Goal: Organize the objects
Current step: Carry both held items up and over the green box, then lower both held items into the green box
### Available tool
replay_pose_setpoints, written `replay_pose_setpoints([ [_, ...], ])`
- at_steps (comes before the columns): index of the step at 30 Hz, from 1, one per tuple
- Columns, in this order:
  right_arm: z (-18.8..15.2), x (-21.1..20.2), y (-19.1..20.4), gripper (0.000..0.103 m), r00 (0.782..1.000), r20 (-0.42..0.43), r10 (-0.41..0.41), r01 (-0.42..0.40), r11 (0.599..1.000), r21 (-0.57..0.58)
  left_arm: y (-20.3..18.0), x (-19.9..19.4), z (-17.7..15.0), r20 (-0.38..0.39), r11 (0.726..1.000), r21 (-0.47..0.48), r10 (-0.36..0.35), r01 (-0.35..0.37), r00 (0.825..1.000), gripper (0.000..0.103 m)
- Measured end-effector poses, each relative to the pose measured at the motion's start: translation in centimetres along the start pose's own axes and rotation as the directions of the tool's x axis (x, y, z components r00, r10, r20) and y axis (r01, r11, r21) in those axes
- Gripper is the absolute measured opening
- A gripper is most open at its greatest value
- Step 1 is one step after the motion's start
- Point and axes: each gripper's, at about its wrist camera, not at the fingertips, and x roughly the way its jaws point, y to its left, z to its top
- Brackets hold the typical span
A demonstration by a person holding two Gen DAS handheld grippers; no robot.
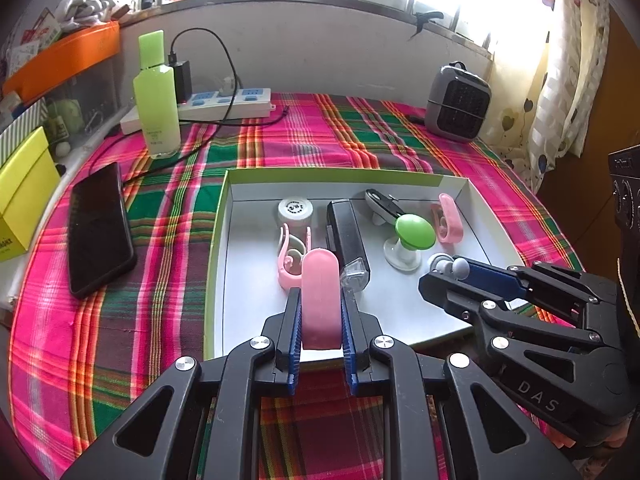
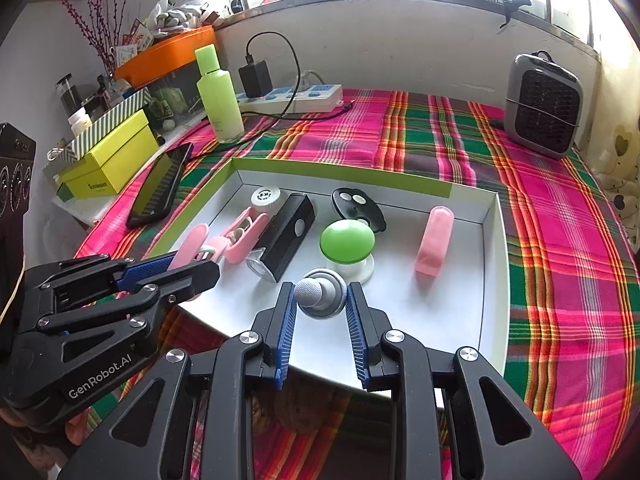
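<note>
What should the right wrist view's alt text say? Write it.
The right gripper closes on a small grey knobbed piece over a white tray holding a green-capped stand and pink case; the left gripper grips another pink case.

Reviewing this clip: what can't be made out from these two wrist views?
- Left wrist view: the lower end of the pink piece is hidden between the left gripper fingers.
- Right wrist view: the base of the grey knob, behind the right gripper.
- Both views: the window is overexposed; bottle print is too small.
</note>
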Motion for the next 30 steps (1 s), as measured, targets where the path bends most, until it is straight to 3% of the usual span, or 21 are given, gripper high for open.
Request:
replay_pose_setpoints([
  [13, 0.3, 1.5, -0.3, 0.027, 0.999, -0.038, -0.005, 0.005, 1.0, -0.009, 0.4, 2.0, 0.1, -0.042, 1.0, -0.007, 0.015, -0.015, 0.999, 0.016],
  [30, 0.3, 2.6, 0.1, 0.027, 0.998, -0.058, 0.0, -0.001, 1.0, -0.01, 0.3, 2.2, 0.2, -0.036, 0.999, 0.015, 0.038, -0.038, 0.999, 0.016],
])
